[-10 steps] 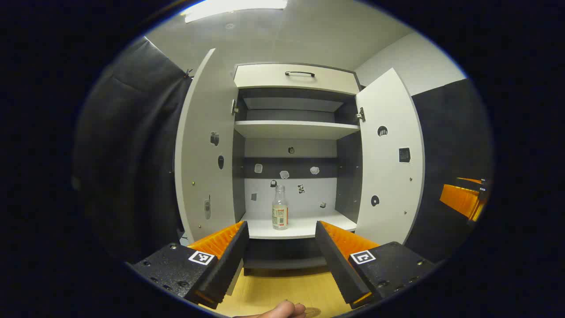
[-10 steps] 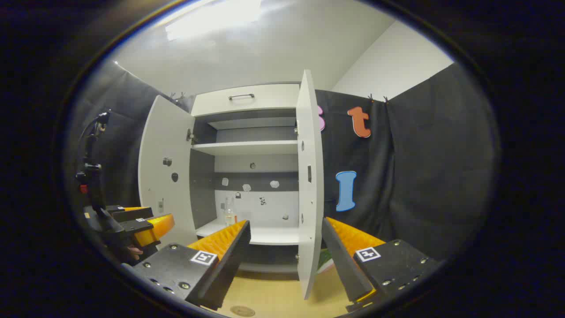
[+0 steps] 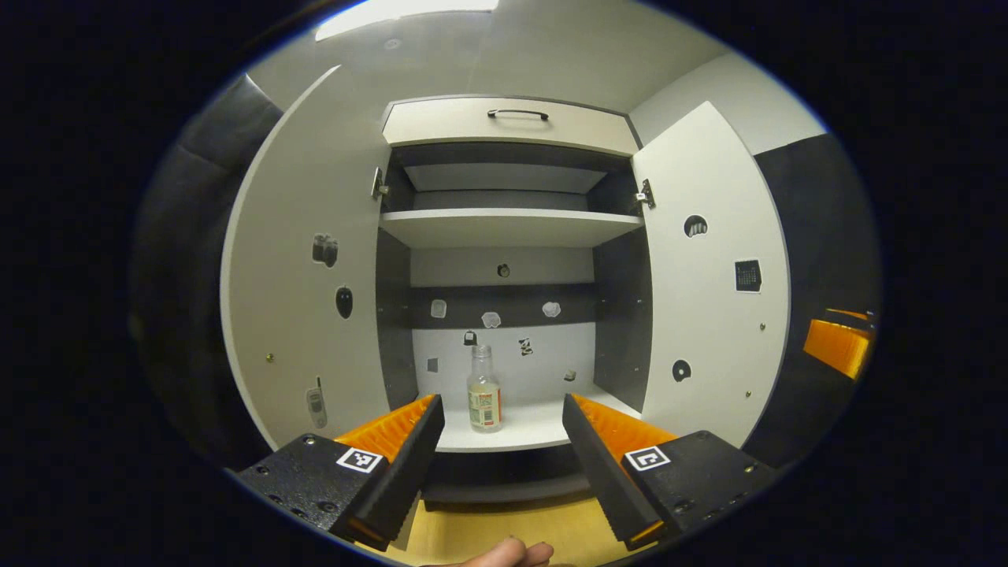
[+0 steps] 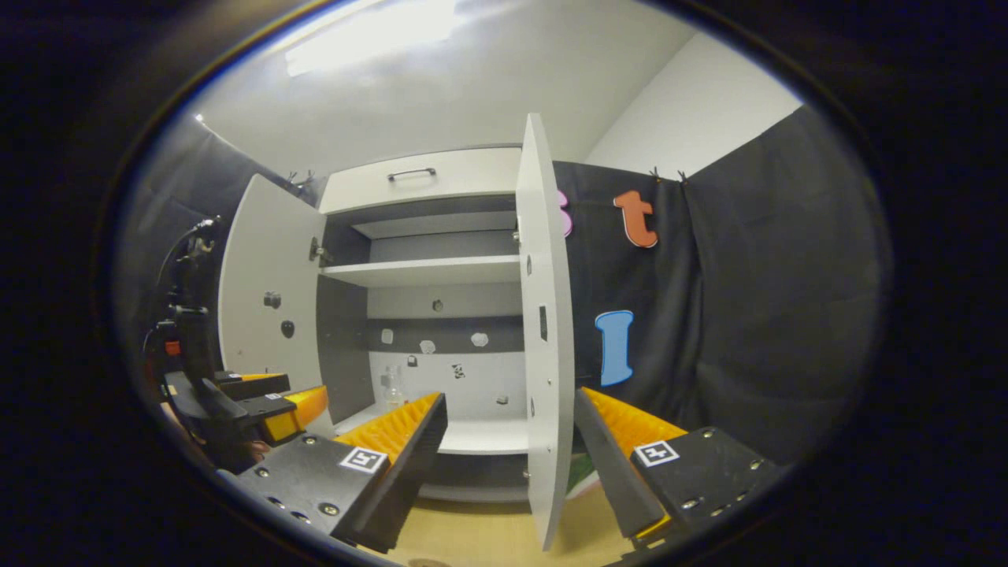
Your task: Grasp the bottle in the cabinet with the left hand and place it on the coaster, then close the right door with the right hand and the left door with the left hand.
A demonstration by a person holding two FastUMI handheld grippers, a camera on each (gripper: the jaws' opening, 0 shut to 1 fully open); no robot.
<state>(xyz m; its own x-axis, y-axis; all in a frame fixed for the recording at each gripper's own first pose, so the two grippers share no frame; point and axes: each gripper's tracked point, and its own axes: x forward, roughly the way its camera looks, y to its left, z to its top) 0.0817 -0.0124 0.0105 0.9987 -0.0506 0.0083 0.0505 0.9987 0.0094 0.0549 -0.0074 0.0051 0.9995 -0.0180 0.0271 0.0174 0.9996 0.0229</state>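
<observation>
**Bottle on lower shelf, both grippers empty, grab not yet made**

Nearest, left gripper view: left gripper (image 3: 502, 441), fingers apart, nothing btwn them, aimed into the cabinet (image 3: 508, 118). A hand (image 3: 496, 556) shows at the bottom edge over the tabletop (image 3: 504, 528). Right gripper (image 4: 510, 441) in its own view: fingers apart too, w/ the right door's (image 4: 543, 331) edge standing btwn them but farther off, not touched.

Farther in: bottle (image 3: 483, 391) upright on the lower shelf (image 3: 535, 429), left of centre, near the front edge, apart from walls.

Handling (judgement): clear, slim, prob. plastic, looks near empty, so light and tippy; smooth sides may slip, thin wall may dent. Best hold looks like mid-body on the label band, fingers either side, moderate squeeze; neck is narrower and less steady.

Count: 1 bottle, 2 doors (left door (image 3: 307, 268), right door), both open, 2 grippers, 2 shelves in view, 1 drawer front w/ handle (image 3: 517, 114) on top. Coaster: can't place it in these views.
</observation>
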